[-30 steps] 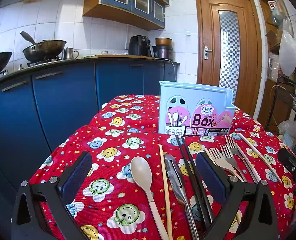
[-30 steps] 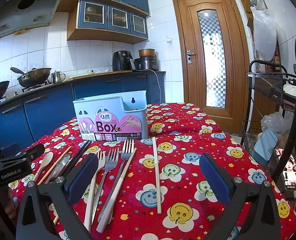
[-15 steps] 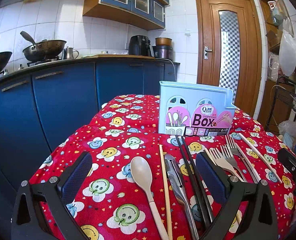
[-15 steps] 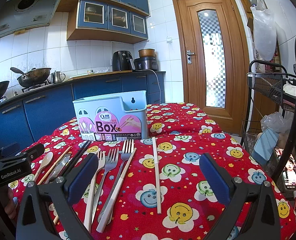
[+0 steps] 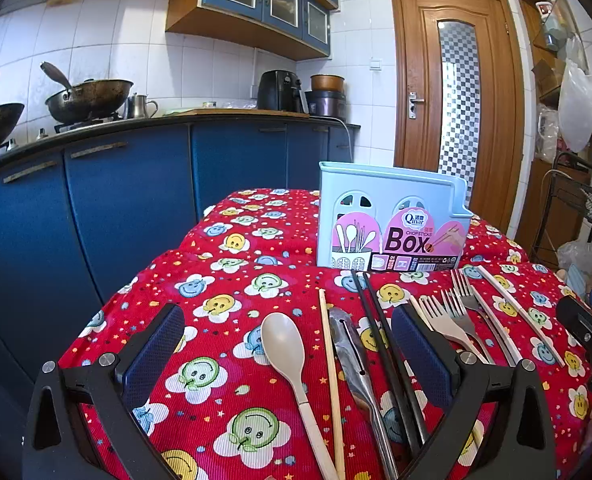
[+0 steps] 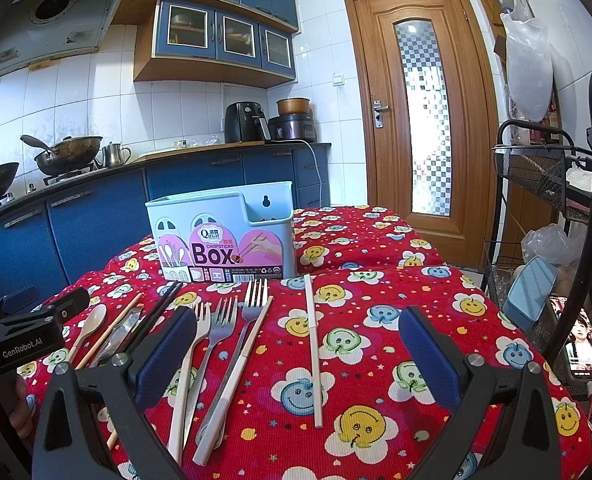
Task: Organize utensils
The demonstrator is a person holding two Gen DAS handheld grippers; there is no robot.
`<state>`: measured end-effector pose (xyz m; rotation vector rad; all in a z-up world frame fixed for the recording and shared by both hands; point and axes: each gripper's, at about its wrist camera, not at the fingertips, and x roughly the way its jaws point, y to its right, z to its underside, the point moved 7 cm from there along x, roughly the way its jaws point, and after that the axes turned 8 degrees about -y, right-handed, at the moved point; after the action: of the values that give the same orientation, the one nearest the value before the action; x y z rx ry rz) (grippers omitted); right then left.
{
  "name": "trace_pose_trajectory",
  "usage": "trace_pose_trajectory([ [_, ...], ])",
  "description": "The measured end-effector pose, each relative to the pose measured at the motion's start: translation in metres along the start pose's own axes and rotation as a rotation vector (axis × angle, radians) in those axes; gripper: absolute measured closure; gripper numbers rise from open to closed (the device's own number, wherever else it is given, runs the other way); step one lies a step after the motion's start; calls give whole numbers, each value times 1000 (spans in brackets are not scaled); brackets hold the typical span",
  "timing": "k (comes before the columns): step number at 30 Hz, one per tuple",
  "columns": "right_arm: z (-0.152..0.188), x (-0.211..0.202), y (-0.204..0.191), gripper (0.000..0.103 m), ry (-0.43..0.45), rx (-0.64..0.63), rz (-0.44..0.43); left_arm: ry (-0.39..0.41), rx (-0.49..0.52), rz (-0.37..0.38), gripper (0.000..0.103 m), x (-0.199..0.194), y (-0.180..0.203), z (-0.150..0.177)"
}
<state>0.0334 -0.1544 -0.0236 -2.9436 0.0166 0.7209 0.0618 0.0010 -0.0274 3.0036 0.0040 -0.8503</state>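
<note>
A light blue chopsticks box [image 5: 389,222] [image 6: 222,234] stands upright at the middle of the table. In front of it utensils lie in a row on the red smiley cloth. In the left wrist view my left gripper [image 5: 292,350] is open above a beige spoon [image 5: 290,354], a wooden chopstick [image 5: 329,364], a metal utensil [image 5: 355,368] and black chopsticks [image 5: 383,344]. In the right wrist view my right gripper [image 6: 296,350] is open over several forks [image 6: 224,320] and a white chopstick [image 6: 311,344]. Neither holds anything.
Blue kitchen cabinets [image 5: 128,200] with woks [image 5: 84,98] on the stove run behind the table. A wooden door [image 6: 419,116] stands at the back right. A black wire rack [image 6: 543,184] and a phone [image 6: 583,344] sit off the table's right edge.
</note>
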Motion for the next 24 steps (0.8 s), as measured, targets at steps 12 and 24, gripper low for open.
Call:
trace_pose_trajectory([
  [12,-1,0,2,0,2,3,5,-4,1,0,0,2,-1,1],
  [24,-20,9,-2,0,-146,-68,-43,-43,17,23,0,-6,-16,-19],
])
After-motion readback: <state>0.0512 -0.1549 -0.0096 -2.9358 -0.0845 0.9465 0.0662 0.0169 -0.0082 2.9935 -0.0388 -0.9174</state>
